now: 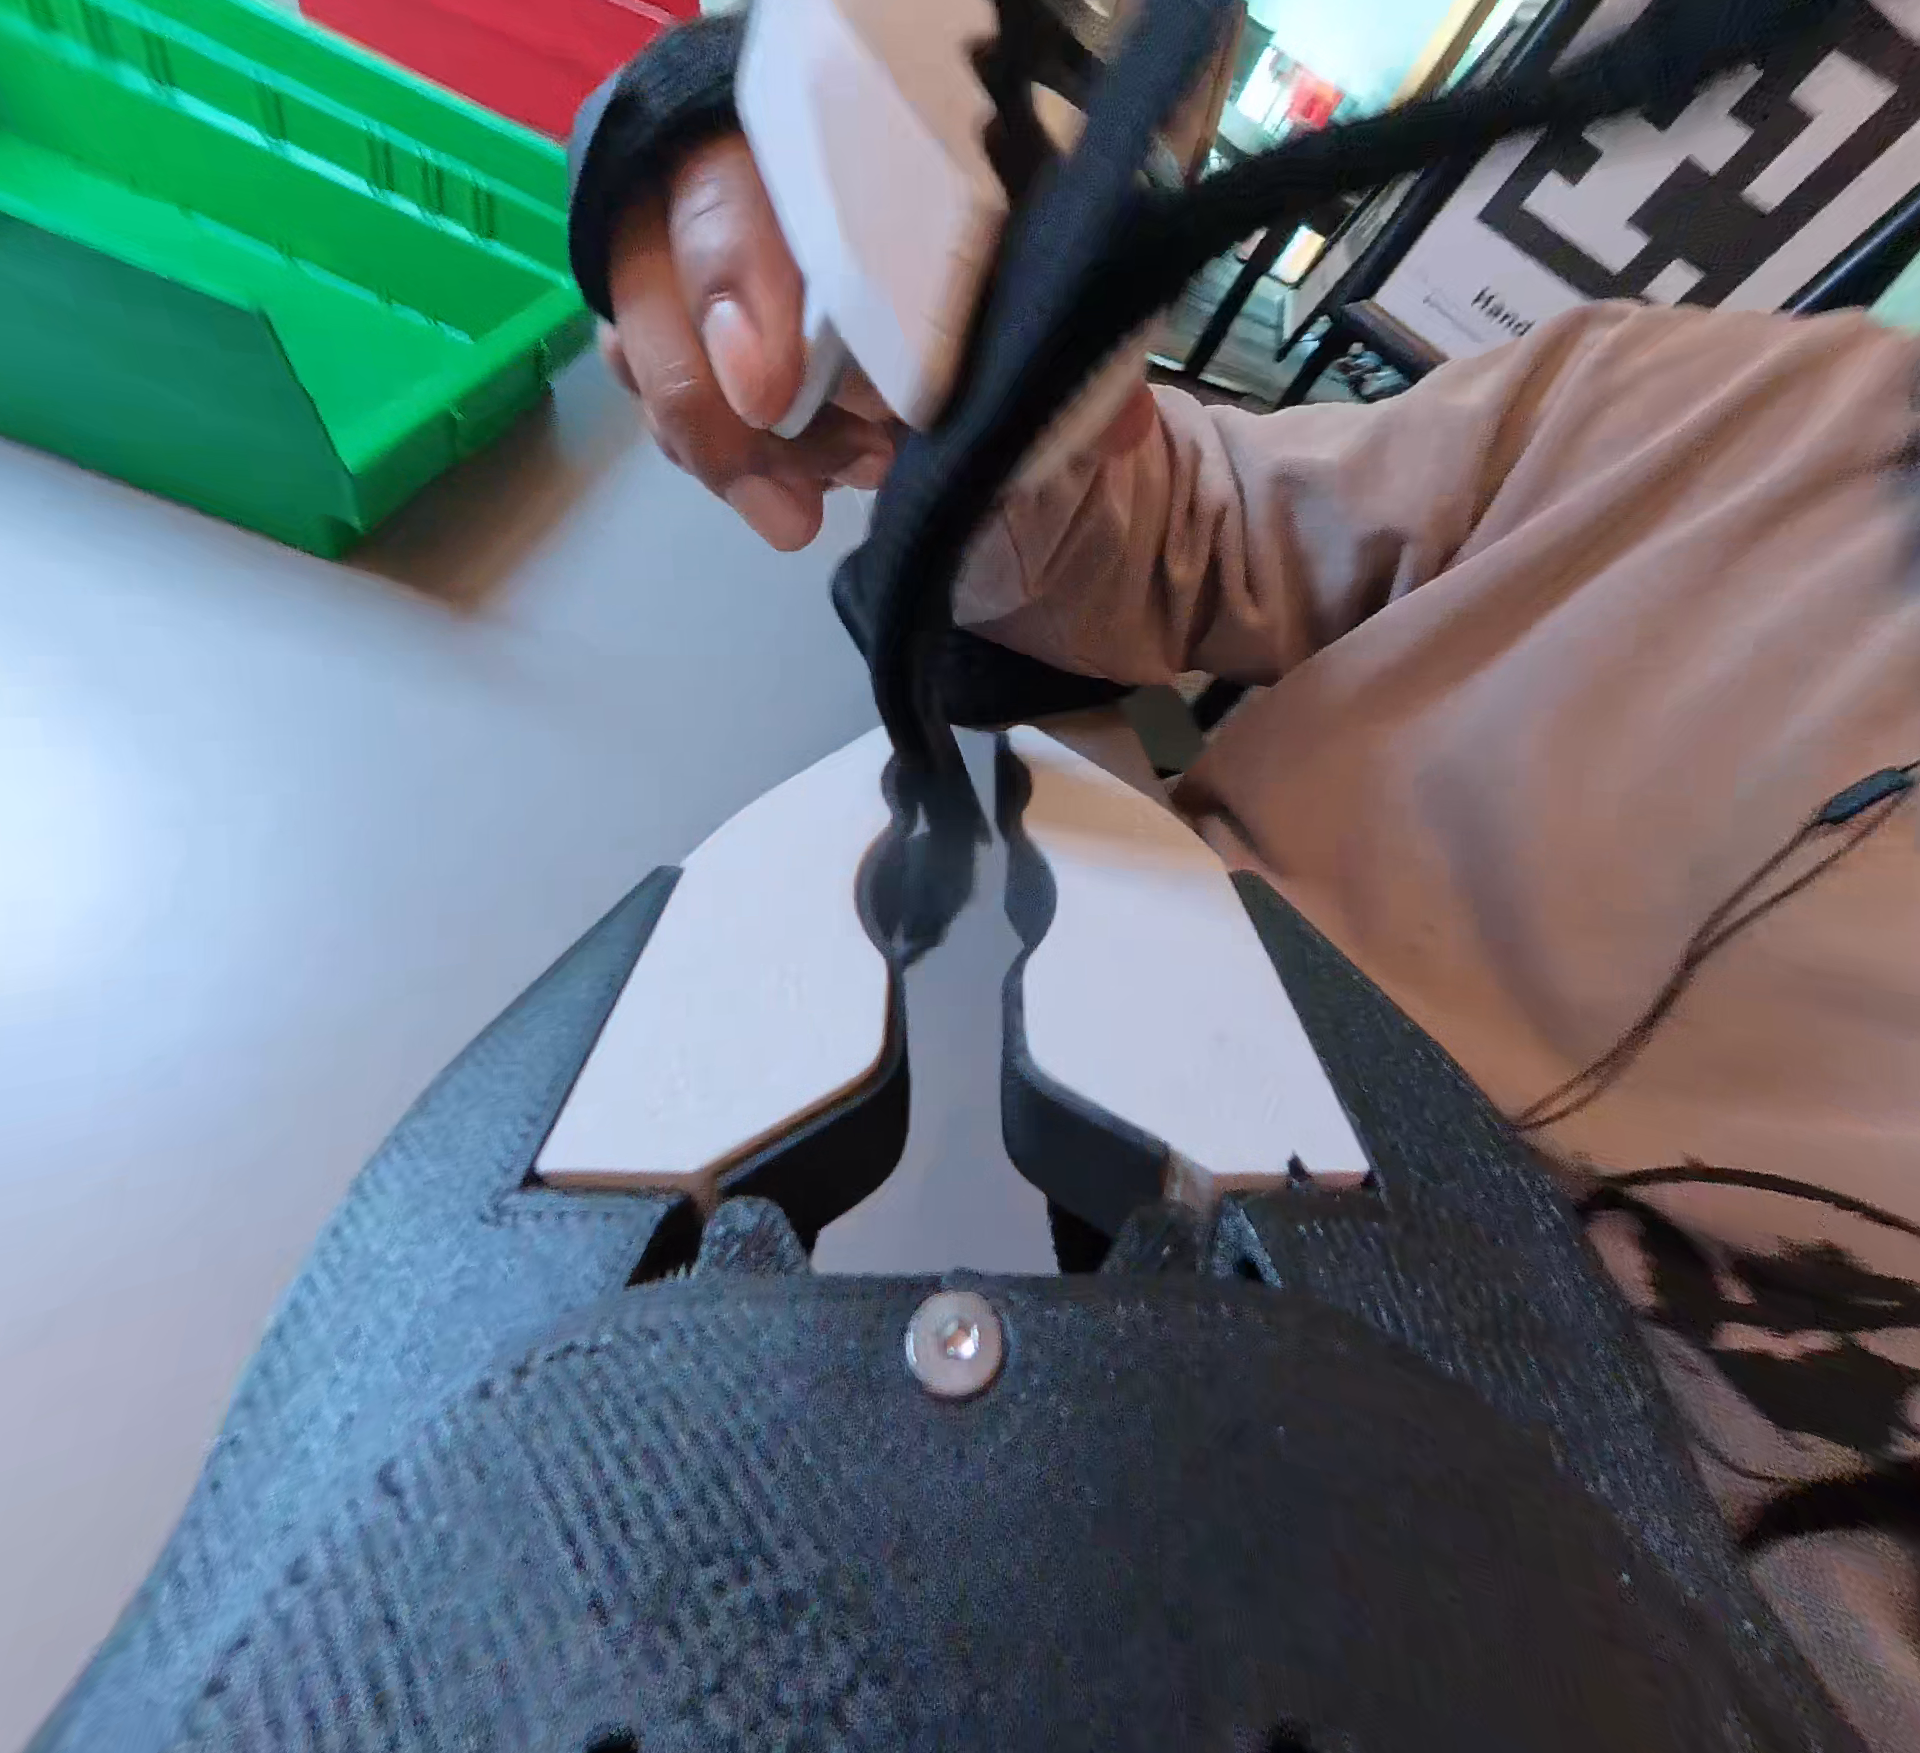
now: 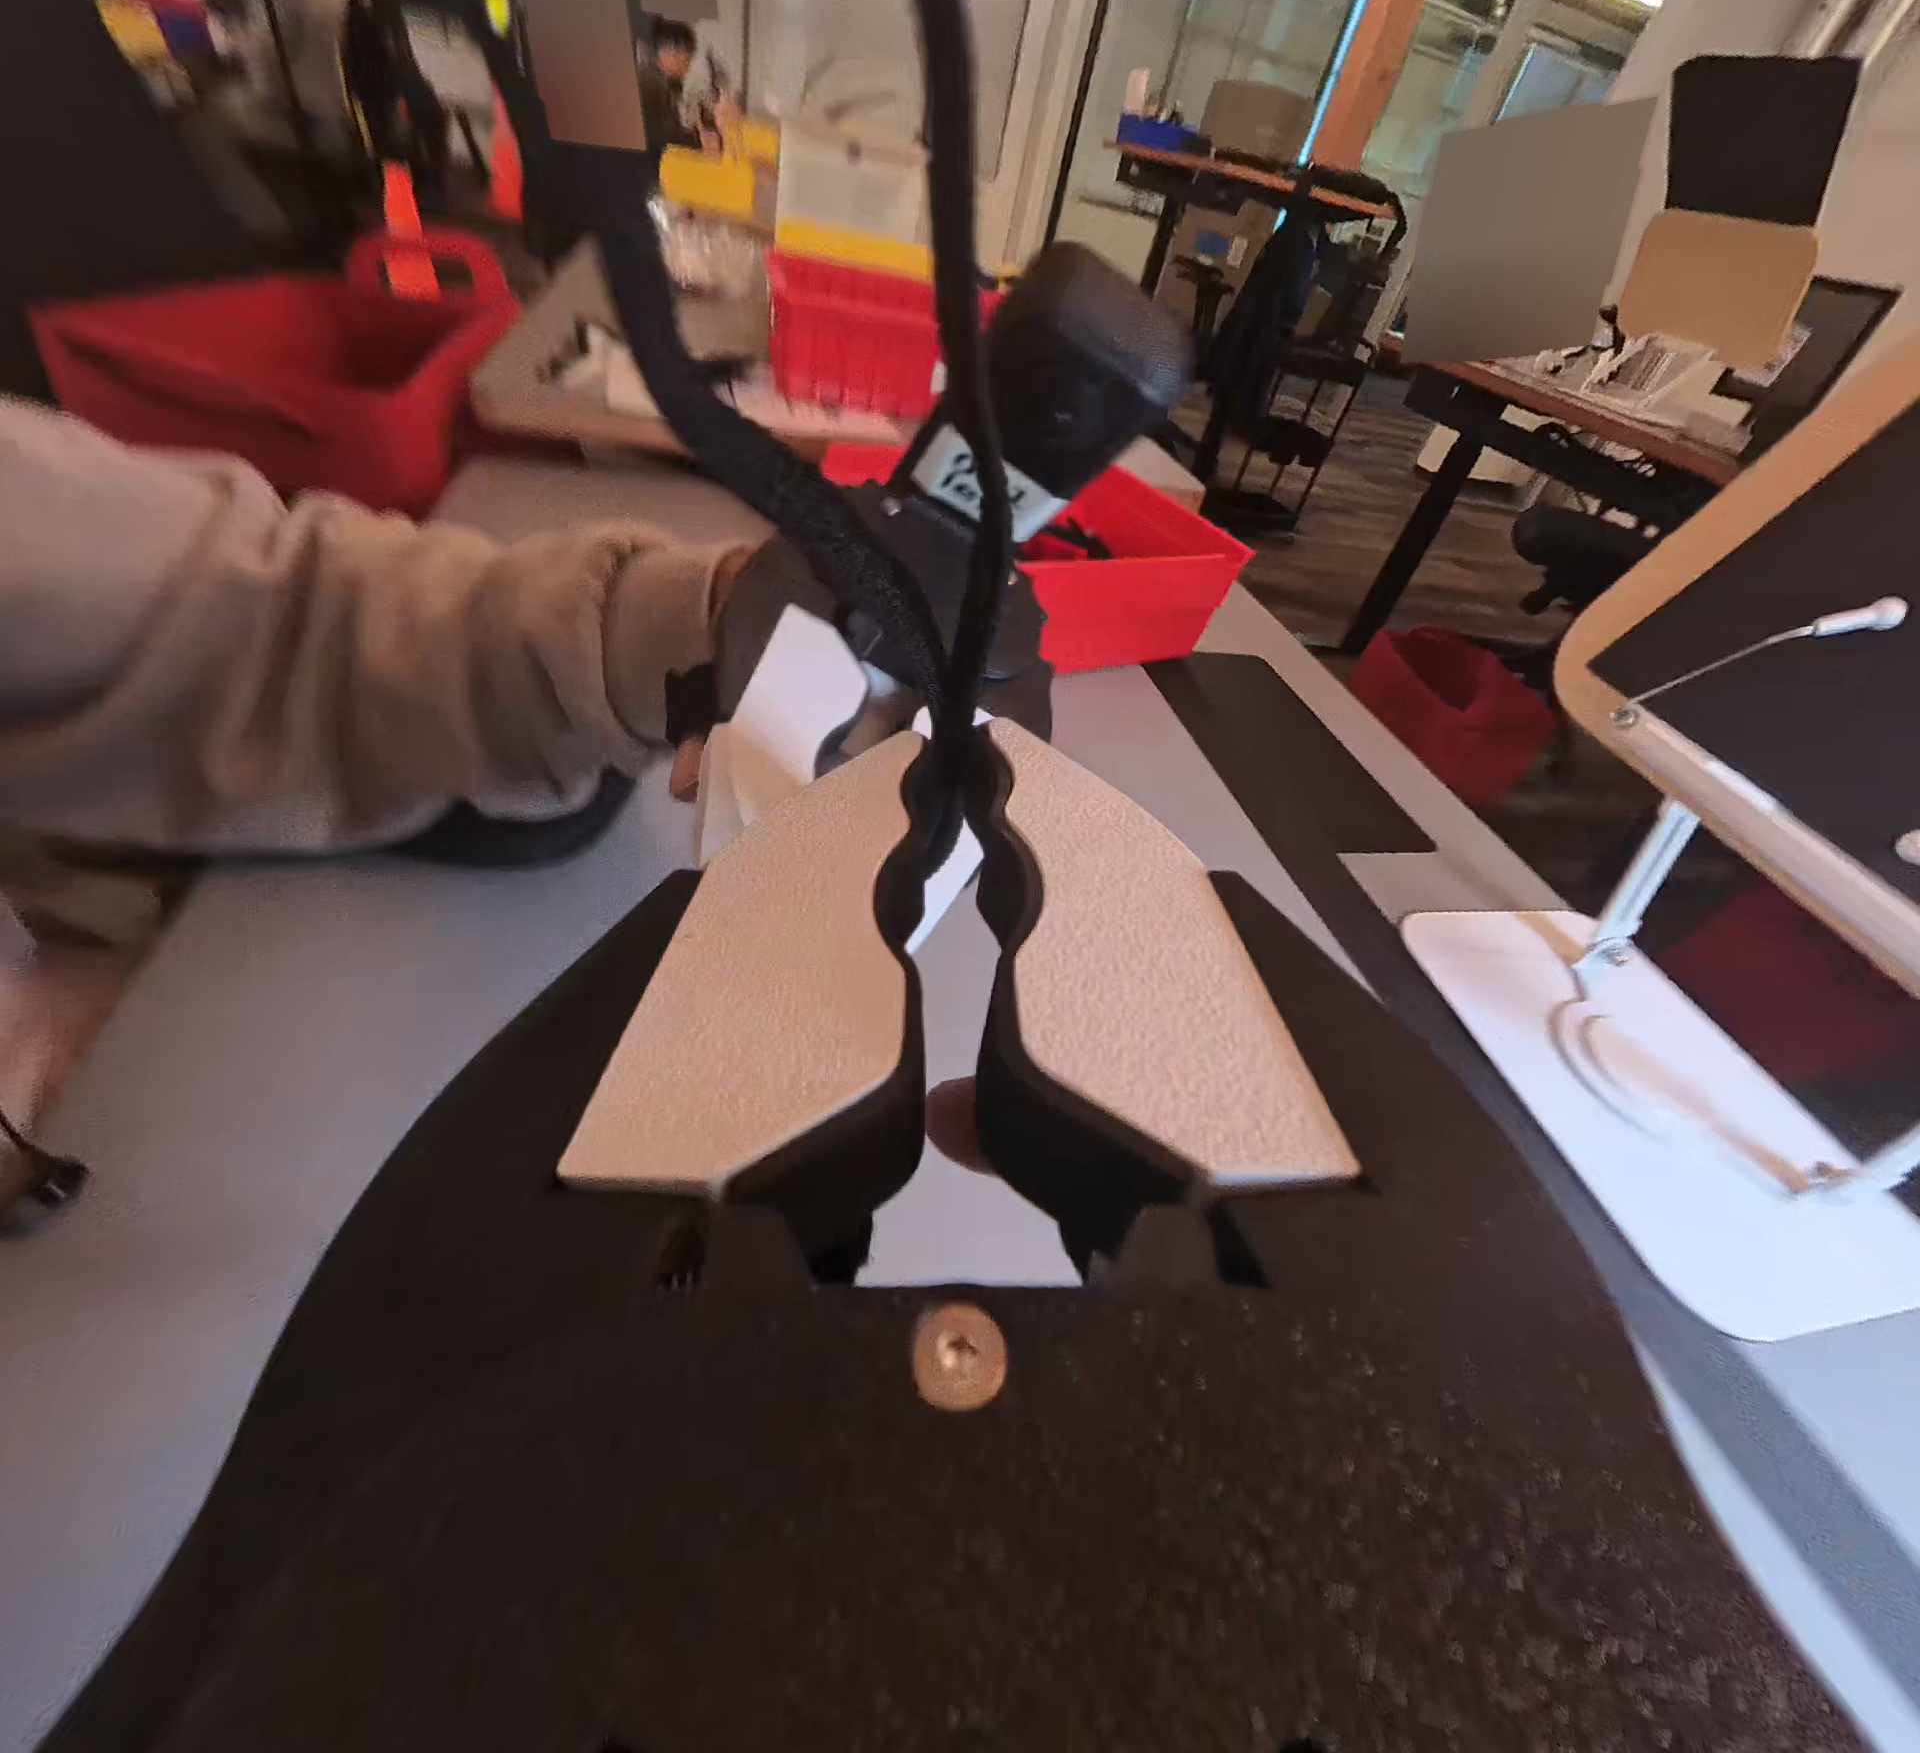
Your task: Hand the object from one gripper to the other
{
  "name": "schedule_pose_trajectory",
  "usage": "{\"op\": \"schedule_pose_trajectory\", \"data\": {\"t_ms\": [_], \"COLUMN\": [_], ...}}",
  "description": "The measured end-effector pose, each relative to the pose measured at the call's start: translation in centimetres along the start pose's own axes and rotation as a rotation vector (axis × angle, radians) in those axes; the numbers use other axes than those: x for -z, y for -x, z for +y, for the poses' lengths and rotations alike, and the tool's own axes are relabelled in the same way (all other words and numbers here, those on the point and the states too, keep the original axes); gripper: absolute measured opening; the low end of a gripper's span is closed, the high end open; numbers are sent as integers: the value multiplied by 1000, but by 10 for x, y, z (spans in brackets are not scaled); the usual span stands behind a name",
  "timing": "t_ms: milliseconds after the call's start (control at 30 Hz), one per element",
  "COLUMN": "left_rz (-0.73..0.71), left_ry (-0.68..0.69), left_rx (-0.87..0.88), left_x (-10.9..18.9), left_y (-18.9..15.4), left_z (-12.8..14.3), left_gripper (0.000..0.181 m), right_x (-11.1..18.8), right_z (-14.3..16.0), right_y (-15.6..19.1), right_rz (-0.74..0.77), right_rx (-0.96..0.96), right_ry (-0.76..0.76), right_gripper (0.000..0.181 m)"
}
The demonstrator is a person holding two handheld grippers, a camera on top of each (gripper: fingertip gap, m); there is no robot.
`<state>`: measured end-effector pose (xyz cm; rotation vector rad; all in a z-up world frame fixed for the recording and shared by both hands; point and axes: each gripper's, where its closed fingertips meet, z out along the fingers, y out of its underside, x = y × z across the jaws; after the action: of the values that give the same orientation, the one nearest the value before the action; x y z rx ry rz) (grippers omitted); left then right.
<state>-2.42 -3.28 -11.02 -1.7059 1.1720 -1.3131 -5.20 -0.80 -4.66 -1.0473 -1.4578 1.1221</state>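
Handover looks about half done, as far as I can tell. The thing being passed is a long black strap (image 1: 997,332), soft and floppy, and it hangs in the air above the left tongs (image 1: 951,830), well off the grey table (image 1: 260,768). Its bottom end dangles right down between the tips of the left tongs. The jaws of the left tongs stand a little apart. A thin bit of light shows between the strap and one jaw, so I think they are not squeezing it. The right tongs (image 2: 954,768) are just above and past the left tongs, held by a hand (image 1: 717,353). In the right wrist view their jaws are pressed nearly together, with two runs of the strap pinched at the very tips. From there the strap makes a big loop upward. So the right tongs have the strap for sure. What I cannot tell is which way it is going. The left tongs may have just let go, or they may be about to bite. If they have let go, the left tongs only need to pull back. If not, they need to pinch the strap, and then the right tongs need to let go. A green bin (image 1: 260,301) sits on the table, far off to the left of the left tongs, and plays no part.
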Motion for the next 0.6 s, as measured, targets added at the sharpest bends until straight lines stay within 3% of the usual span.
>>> {"op": "schedule_pose_trajectory", "data": {"t_ms": [67,167,400,500,600], "left_rz": [-89,-226,-503,-684,-765], "left_ry": [-37,-130,-368,-303,-195], "left_rx": [-116,-227,-427,-633,-757], "left_x": [6,23,79,92,90], "left_y": [3,10,10,11,11], "left_z": [-10,-32,-79,-82,-77], "left_gripper": [32,41,41,43,49], "right_x": [9,19,11,1,-9], "right_z": [-9,-8,24,34,37], "right_y": [-13,-36,-49,-39,-24], "right_rz": [9,37,-46,-128,-253], "right_rx": [-142,-348,-726,-818,-907], "right_ry": [-72,-118,-78,-52,-57], "right_gripper": [5,5,5,5,5]}}
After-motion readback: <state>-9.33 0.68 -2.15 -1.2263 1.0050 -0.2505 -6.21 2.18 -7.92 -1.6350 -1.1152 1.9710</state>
